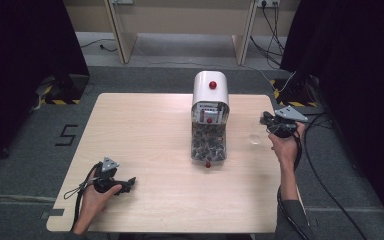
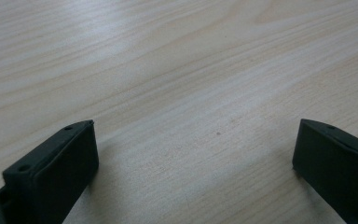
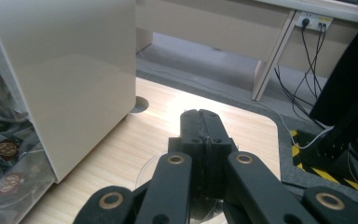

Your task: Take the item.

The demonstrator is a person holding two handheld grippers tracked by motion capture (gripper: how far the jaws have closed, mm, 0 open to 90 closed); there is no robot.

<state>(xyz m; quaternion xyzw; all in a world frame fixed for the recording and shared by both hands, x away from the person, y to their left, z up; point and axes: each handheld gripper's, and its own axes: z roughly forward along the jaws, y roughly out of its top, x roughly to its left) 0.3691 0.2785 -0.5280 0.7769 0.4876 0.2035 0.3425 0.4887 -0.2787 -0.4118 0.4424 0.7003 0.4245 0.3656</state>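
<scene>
A white dispenser [image 1: 210, 95] with a red knob [image 1: 212, 85] stands at the table's middle back. Its clear lower bin [image 1: 208, 142] holds dark wrapped pieces, and a small red ball [image 1: 208, 164] sits at its foot. In the right gripper view the dispenser [image 3: 74, 70] rises close on the left. A clear plastic cup [image 1: 255, 138] rests on the table to its right. My right gripper [image 1: 266, 120] hovers just above the cup, shut with nothing visible between its jaws [image 3: 201, 116]; the cup's rim [image 3: 144, 171] shows beneath its linkage. My left gripper [image 1: 130, 182] lies open on bare wood [image 2: 193, 140] at front left.
The wooden table [image 1: 145, 130] has rounded corners and a notch at its front left. Desk legs [image 1: 122, 35] stand behind it. Cables [image 1: 325, 185] trail over the floor on the right, and black curtains with hazard-striped bases [image 1: 60, 100] flank both sides.
</scene>
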